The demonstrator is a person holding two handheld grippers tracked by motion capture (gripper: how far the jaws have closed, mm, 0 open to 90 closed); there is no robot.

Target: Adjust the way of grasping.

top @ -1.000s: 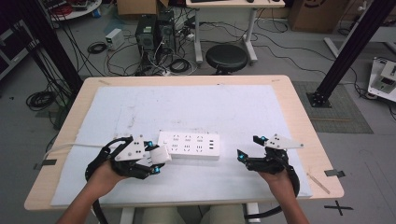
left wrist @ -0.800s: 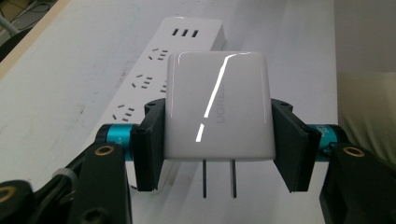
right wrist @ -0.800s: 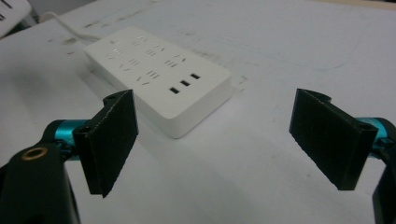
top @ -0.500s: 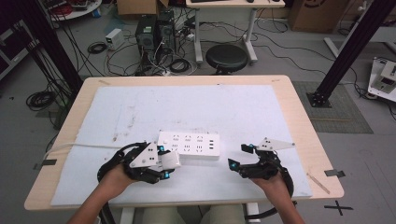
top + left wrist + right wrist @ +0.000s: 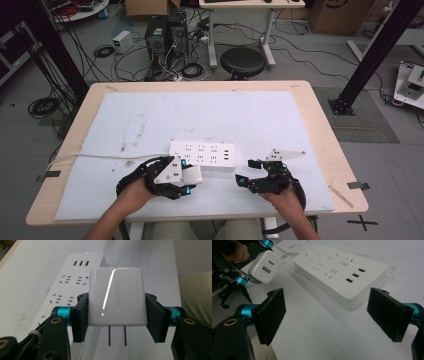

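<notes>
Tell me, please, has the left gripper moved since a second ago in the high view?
Yes. The left gripper, shut on the white charger, has shifted right and toward the table's near edge; it now sits below the power strip rather than at its left end.

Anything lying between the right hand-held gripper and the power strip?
Nothing: in the right gripper view, bare white mat runs from the open right hand-held gripper to the power strip.

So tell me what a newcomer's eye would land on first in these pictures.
First, the white charger clamped in the left hand-held gripper, its two prongs showing in the left gripper view. Next, the white power strip lying on the table's pale mat, just beyond the charger. The right hand-held gripper hangs open to the strip's right.
</notes>
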